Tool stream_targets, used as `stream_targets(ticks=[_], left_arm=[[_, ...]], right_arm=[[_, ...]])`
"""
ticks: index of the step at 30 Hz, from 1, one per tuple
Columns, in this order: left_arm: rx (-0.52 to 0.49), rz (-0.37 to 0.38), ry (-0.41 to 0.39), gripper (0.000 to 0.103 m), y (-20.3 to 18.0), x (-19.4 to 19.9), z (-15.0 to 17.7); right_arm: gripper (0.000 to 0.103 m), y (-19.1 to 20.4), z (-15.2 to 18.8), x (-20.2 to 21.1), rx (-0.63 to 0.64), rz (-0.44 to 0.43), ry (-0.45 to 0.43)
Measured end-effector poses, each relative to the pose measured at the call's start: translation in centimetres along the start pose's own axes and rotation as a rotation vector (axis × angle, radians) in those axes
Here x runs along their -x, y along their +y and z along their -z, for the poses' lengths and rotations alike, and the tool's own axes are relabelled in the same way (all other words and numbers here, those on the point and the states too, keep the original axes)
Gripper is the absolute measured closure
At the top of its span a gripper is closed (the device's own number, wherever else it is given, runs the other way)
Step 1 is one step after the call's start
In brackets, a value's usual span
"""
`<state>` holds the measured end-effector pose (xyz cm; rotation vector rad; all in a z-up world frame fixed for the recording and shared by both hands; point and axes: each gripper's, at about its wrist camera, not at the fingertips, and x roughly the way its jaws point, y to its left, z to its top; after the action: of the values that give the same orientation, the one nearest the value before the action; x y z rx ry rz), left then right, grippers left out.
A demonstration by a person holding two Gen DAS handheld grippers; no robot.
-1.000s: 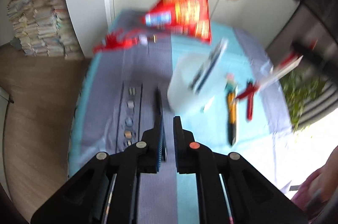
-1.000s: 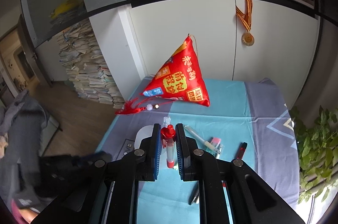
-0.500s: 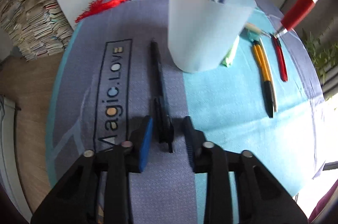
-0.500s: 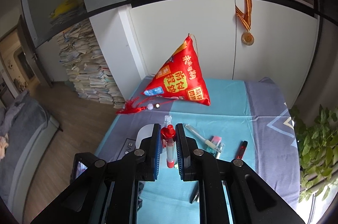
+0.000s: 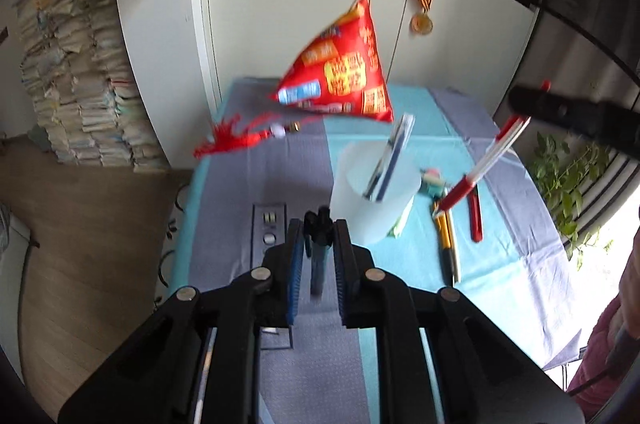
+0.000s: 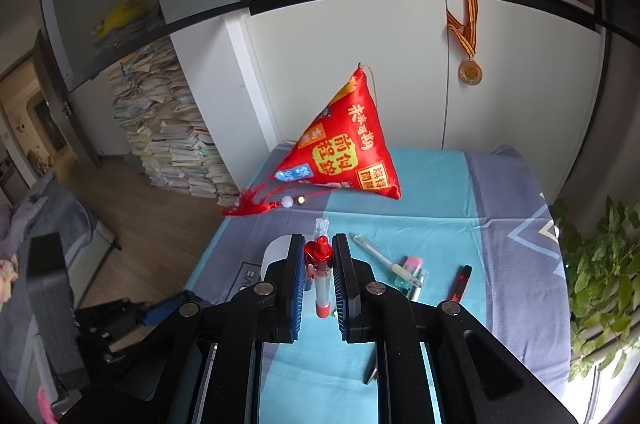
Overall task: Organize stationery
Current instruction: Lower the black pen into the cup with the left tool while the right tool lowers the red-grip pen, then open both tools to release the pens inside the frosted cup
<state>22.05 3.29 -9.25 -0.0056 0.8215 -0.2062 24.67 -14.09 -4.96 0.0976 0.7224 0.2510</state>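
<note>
Two pens are held above the worktop [image 6: 440, 191]: left gripper [image 5: 318, 248] has just closed on a slim black plastic pen [image 5: 319, 244], right gripper [image 6: 318, 272] clamps a red-capped clear pen [image 6: 321, 276]. Both judged light, rigid, slippery; mid-barrel hold suits the translucent white plastic cup [image 5: 372, 195].

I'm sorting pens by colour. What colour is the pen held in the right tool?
Red cap and tip with a clear barrel: the pen shows best in the right wrist view.

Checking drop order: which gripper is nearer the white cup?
Left. Left gripper, holding the black pen, sits just beside the white cup; right gripper hangs farther off, beyond it.
</note>
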Motion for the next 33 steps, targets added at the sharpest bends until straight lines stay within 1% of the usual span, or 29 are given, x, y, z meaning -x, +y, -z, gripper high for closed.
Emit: stream_targets(ticks=[2,6,10,18,22,25,28,33], left_arm=[[0.003,0.002,-0.010,0.091,-0.1,0.0,-0.7],[0.003,0.031,-0.016,0.091,-0.1,0.3,-1.1],[-0.009,0.037,-0.046,0.091,-0.6,1.1,-2.3],[-0.046,0.036,-0.169,0.091,-2.0,4.0,-6.2],[-0.069,0.037,-0.196,0.091,-2.8,4.0,-7.6],[-0.088,0.041,-0.172,0.091,-3.4,2.6,-7.9],[-0.091,0.045,-0.122,0.091,-3.7,0.6,-7.7],[-0.057,0.078,-0.037,0.091,-2.9,-2.7,-7.0]], right_arm=[[0.089,0.1,0.0,0.0,0.002,-0.002,0.001],[0.089,0.4,0.1,0.4,0.013,0.001,-0.005],[0.089,0.6,-0.4,0.5,0.014,0.007,-0.020],[0.089,1.0,-1.2,-0.1,0.015,0.008,-0.038],[0.089,1.1,-1.6,-0.2,0.012,0.012,-0.049],[0.089,1.0,-1.7,-0.2,0.008,0.013,-0.052],[0.088,0.7,-1.7,-0.2,0.005,0.018,-0.057],[0.089,0.1,-1.8,-0.7,-0.006,0.026,-0.048]])
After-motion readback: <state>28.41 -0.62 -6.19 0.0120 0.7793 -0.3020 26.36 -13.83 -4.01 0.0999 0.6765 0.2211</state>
